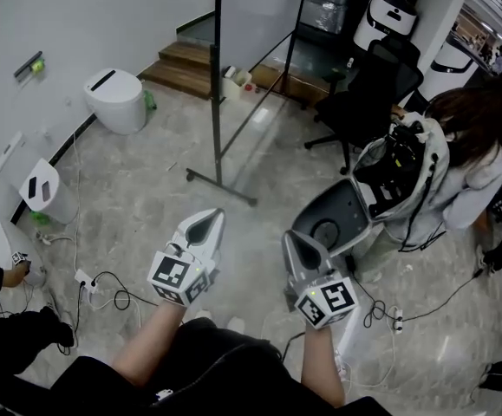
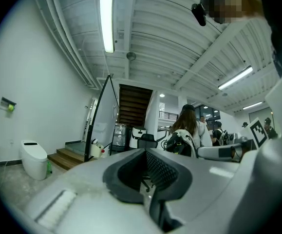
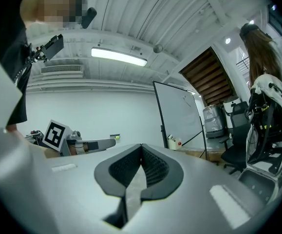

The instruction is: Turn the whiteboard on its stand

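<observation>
**Floor** (image 1: 146,189): pale stone, and it carries everything listed here. There is open room between the person and the board.

**Whiteboard** (image 1: 218,76): stands on the far part of the floor, just short of the wooden steps (image 1: 181,63), well apart from both tongs.
- Seen nearly edge-on from the head view, and broadside from the right gripper view (image 3: 179,113).
- It is a tall, thin panel in a dark metal frame on a narrow foot bar.
- It is judged stiff and fairly light to swing, but top-heavy, with a smooth face too slippery to pinch.
- The best hold is probably the frame's side edge, near mid-height.

**Seated person** (image 1: 472,159) and **black chair** (image 1: 363,94): by the right edge of the floor, and likely close to the board's swing on that side.

**White bin** (image 1: 116,100): by the left wall, apart from the board.

**Left tongs** (image 1: 211,222): closed, holding nothing, pointing level toward the board.

**Right tongs** (image 1: 292,239): closed, also empty.

**Cables** (image 1: 112,293): looped on the near floor, a trip risk when stepping forward.
</observation>
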